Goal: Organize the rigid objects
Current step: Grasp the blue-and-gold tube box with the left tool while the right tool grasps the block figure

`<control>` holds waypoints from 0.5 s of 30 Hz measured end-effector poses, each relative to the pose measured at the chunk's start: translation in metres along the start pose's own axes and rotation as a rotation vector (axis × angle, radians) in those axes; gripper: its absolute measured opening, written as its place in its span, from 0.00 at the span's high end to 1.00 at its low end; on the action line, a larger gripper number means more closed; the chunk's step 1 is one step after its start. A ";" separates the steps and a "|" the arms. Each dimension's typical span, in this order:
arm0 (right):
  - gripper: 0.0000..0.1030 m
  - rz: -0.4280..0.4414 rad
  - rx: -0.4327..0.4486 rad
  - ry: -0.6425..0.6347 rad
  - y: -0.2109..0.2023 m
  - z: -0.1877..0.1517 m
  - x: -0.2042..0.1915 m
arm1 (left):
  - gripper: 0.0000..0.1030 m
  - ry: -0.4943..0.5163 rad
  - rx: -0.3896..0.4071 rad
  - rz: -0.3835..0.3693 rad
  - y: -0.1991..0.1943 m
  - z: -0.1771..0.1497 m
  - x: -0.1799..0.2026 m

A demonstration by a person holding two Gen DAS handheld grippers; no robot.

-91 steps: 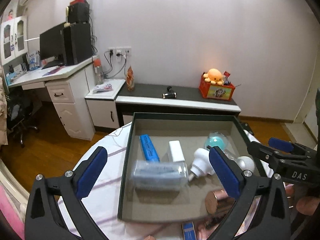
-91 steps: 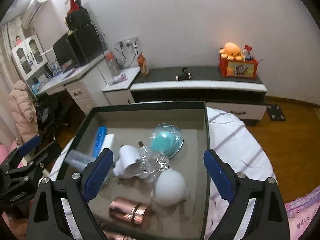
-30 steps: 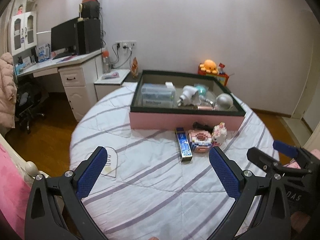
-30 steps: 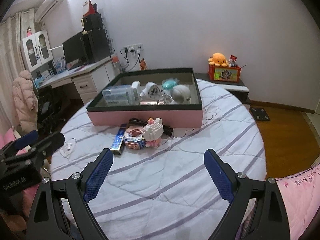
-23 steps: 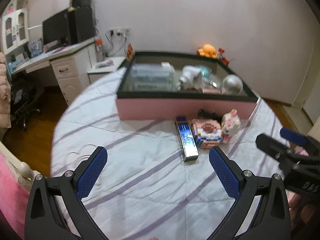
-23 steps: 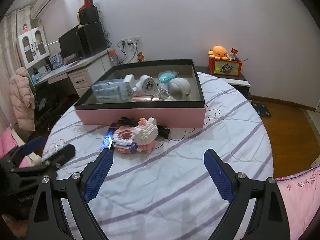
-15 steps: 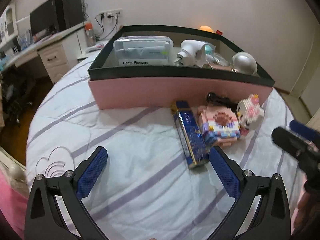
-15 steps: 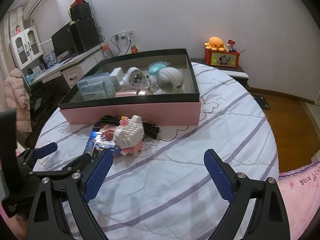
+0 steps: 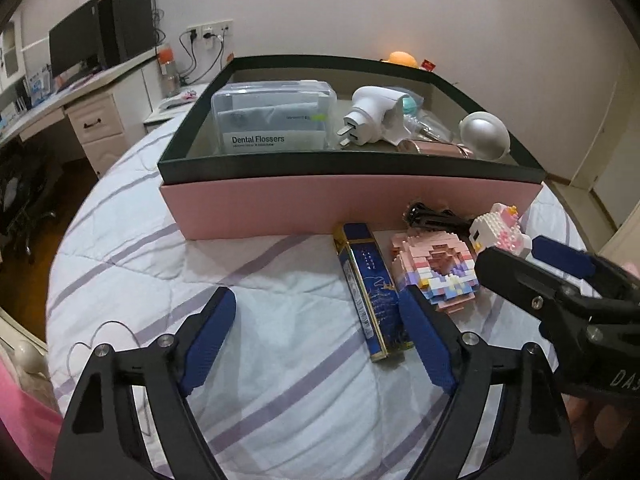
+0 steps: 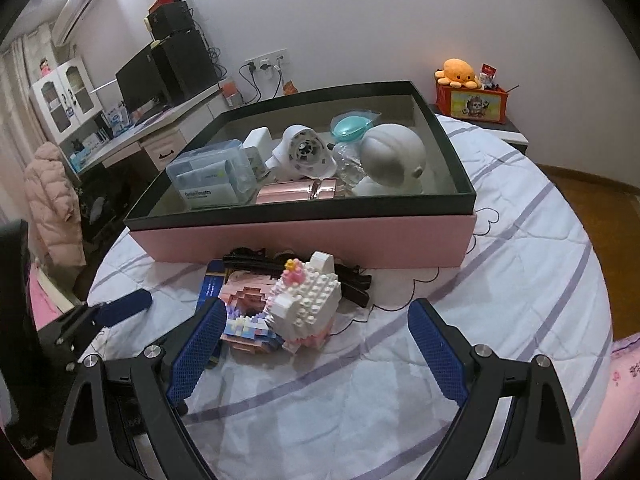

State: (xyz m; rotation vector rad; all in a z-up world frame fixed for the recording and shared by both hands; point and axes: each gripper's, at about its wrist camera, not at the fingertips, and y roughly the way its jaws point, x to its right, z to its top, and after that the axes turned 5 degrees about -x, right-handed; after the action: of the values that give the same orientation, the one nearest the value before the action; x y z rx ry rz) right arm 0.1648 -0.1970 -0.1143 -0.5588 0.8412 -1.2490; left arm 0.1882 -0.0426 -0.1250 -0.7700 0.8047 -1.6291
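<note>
Two grippers hang over a round bench (image 9: pixel 280 392) covered in a white quilt with purple stripes. The left gripper (image 9: pixel 316 336) has its jaws released and spread wide, with nothing between them; its right blue pad sits just beside the near end of a blue and gold box (image 9: pixel 368 288) lying flat on the quilt. The right gripper (image 10: pixel 316 344) is likewise released and empty, its jaws framing a white block-built figure (image 10: pixel 308 300) that leans against a pink block model (image 10: pixel 248 312). A black clip (image 10: pixel 296 268) lies behind them, close to the front wall of a pink box with a dark green rim (image 9: pixel 352 168). Inside that box, at the left, stands a clear case printed "Dental Flossers" (image 9: pixel 272 120); next to it are a white plug adapter (image 9: pixel 368 116), a teal item in clear wrap (image 10: pixel 352 124), a rose-gold tube (image 10: pixel 300 192) and a white rounded object (image 10: pixel 392 152). The right gripper's body bears the letters "DAS" in the left wrist view.
</note>
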 end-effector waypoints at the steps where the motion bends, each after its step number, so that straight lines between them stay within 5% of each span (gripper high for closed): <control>1: 0.09 -0.002 -0.003 0.004 0.001 -0.001 0.001 | 0.17 -0.004 -0.003 -0.004 0.001 0.001 0.000; 10: 0.09 -0.019 -0.010 0.008 0.002 -0.003 0.006 | 0.25 -0.015 -0.013 -0.026 -0.001 -0.007 0.009; 15: 0.09 -0.026 -0.005 0.012 0.001 -0.001 0.006 | 0.29 0.031 -0.026 0.031 0.014 0.003 0.021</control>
State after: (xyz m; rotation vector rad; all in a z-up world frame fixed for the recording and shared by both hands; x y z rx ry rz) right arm 0.1653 -0.2030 -0.1168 -0.5682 0.8498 -1.2757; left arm 0.1943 -0.0659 -0.1339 -0.7483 0.8573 -1.6095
